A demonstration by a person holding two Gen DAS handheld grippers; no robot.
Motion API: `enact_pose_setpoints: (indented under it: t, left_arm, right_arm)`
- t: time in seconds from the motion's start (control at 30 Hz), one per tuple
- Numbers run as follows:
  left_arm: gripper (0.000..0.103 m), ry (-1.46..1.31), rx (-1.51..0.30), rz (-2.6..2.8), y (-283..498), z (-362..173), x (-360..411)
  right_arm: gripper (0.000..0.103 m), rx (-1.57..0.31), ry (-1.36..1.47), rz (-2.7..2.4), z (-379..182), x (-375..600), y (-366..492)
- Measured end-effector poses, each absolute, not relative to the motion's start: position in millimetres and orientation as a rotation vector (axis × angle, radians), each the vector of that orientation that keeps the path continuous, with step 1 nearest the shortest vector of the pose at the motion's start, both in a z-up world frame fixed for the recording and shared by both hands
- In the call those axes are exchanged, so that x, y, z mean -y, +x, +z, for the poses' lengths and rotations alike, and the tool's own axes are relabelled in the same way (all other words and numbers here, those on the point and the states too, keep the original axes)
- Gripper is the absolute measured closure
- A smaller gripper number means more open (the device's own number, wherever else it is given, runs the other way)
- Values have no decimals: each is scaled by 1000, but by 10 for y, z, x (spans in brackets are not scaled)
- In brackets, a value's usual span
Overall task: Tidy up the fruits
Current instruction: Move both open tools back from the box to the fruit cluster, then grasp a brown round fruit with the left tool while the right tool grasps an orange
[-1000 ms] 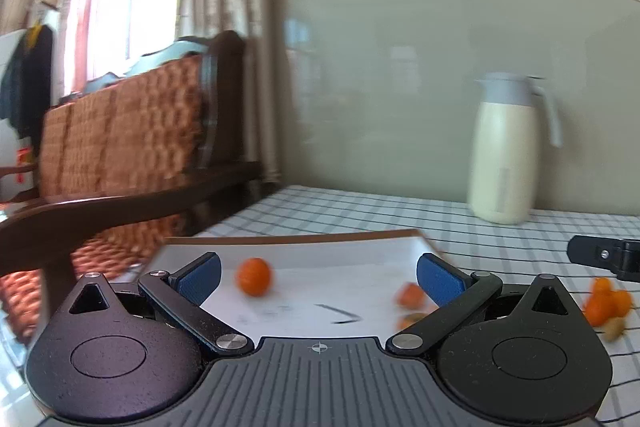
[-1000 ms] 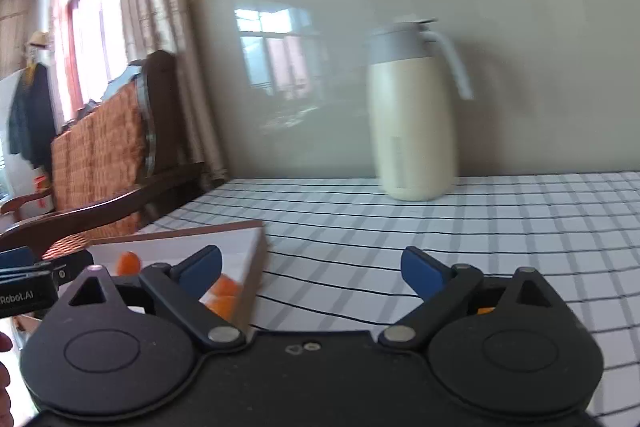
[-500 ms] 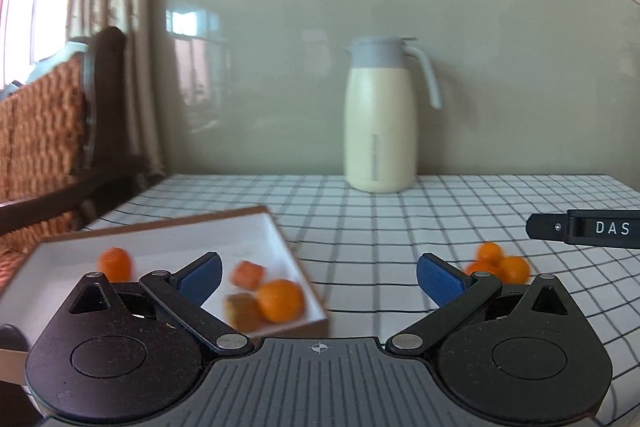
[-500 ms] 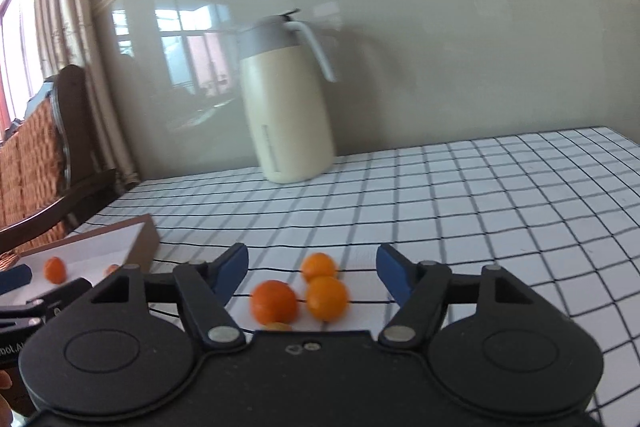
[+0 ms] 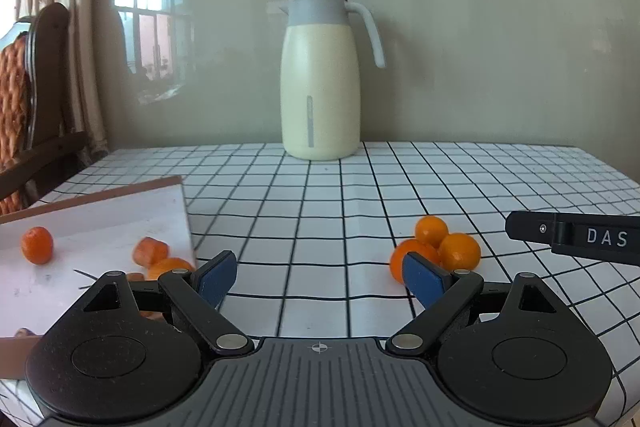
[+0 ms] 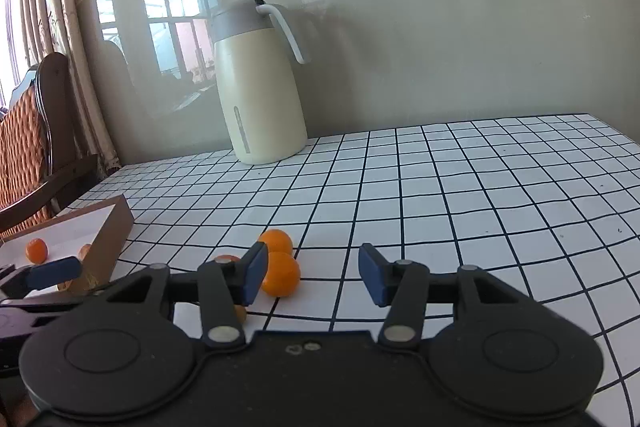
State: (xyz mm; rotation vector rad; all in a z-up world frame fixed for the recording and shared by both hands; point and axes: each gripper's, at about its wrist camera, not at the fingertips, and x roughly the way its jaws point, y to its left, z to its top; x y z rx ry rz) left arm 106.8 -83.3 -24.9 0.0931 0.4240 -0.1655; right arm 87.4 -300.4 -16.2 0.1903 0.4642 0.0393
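A cluster of small oranges (image 5: 438, 247) lies on the checked tablecloth, just past my left gripper's right finger; it also shows in the right wrist view (image 6: 280, 267). A shallow brown tray with a white floor (image 5: 100, 219) sits at the left and holds several orange fruits (image 5: 37, 245); it also shows in the right wrist view (image 6: 106, 231). My left gripper (image 5: 320, 277) is open and empty between tray and cluster. My right gripper (image 6: 312, 277) is open and empty, its left finger beside the nearest orange. The right gripper's body shows at the left wrist view's right edge (image 5: 576, 237).
A cream thermos jug with a grey lid (image 5: 320, 83) stands at the back of the table by the wall. A wooden chair with an orange woven cushion (image 6: 28, 139) stands off the table's left side. The table's far right edge (image 6: 616, 131) is in view.
Both cameras have swung right, from the chair and tray toward the table's middle. The orange cluster has come into view ahead of both grippers. Both grippers stay open.
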Motion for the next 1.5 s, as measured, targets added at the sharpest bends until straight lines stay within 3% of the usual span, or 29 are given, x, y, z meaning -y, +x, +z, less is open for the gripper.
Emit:
enact_pose_setpoints:
  t: [0.27,0.33,0.4,0.67,0.73,0.8,0.97,1.03,1.13,1.5]
  left_arm:
    - [14,109,-434,-210,1095,-306,1020]
    - [28,109,-437,-226,1081,-324,1073]
    - [32,113,-447,-246,1073,-343,1126]
    - [34,118,-464,-293,1048,-423,1352]
    - [55,125,-475,-286,1057,-451,1392]
    - [62,107,-499,-284,1093,-484,1400]
    - [64,98,-522,-268,1145,-555,1375]
    - [72,101,-520,-262,1162,-569,1356]
    - [75,91,-521,-245,1199,-569,1303]
    - [75,107,-511,-197,1242,-583,1186]
  right_arm:
    - [61,-466,198,24,-172,3097,876]
    - [61,-461,208,18,-166,3134,872]
    - [61,-458,212,15,-165,3159,863]
    - [61,-462,215,11,-181,3213,841]
    - [61,-465,217,15,-187,3215,851]
    - [61,-469,221,18,-193,3207,867]
    - [61,-477,223,40,-203,3145,929]
    - [61,-480,221,47,-211,3113,953]
    - [61,-488,218,57,-223,3072,996]
    - [64,-539,226,88,-319,2935,1217]
